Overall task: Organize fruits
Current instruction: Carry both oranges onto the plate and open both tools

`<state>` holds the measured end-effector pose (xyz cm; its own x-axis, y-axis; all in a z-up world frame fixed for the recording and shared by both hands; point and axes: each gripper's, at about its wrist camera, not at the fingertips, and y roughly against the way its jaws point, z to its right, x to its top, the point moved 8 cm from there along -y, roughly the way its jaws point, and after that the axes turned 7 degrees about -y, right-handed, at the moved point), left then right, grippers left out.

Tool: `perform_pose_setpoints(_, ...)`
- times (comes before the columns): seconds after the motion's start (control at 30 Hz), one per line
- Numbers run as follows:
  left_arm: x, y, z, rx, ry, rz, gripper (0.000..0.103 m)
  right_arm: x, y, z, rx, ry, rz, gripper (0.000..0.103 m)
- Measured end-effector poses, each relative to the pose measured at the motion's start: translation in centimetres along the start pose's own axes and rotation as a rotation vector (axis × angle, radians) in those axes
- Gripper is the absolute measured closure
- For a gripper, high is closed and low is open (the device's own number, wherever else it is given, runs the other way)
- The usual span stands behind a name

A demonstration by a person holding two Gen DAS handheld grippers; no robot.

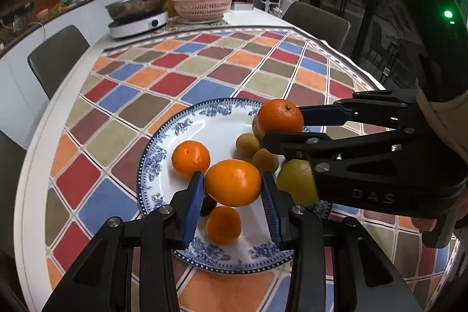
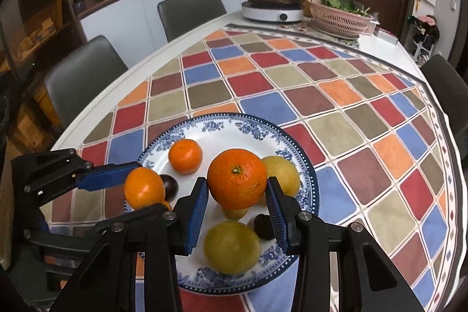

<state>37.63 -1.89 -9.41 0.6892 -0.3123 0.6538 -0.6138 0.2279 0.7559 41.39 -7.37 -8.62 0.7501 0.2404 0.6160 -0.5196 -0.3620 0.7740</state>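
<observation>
Left tongs point(image 1: 232, 189) grip a smooth orange point(image 1: 232, 183); right tongs point(image 2: 237, 199), seemingly marked "DAS", clamp a tangerine point(image 2: 237, 179).

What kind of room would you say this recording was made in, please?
Most likely a home kitchen-dining room. A dining table under a chequered cloth has chairs around it, an induction cooker with a steel pot, and a basket of greens; a cluttered counter lines the wall.

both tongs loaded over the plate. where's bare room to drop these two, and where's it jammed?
Free: the far-left part of the plate, between its rim and the lone tangerine; also the checkered cloth beyond the plate. Crowded: the near and right side, where the yellow-green fruits and small dark fruit cluster under the right tongs.
</observation>
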Motion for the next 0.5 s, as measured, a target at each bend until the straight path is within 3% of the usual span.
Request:
perform_pose_setpoints(0.2,-0.3,-1.4,0.0,-0.016,-0.006,-0.028,0.063,-0.7,-0.9,0.2,0.031,-0.022,-0.028,0.062)
perform_pose_setpoints(0.27,-0.4,-1.4,0.0,-0.011,-0.009,-0.026,0.055,-0.7,-0.9,0.2,0.039,-0.027,-0.031,0.061)
perform_pose_setpoints(0.37,-0.4,-0.8,-0.2,0.007,-0.008,-0.019,0.052,-0.6,-0.6,0.3,0.041,-0.041,-0.023,0.046)
perform_pose_setpoints(0.5,-0.9,0.5,-0.7,0.041,0.002,-0.022,0.052,-0.5,0.9,0.4,0.017,-0.044,0.019,0.046)
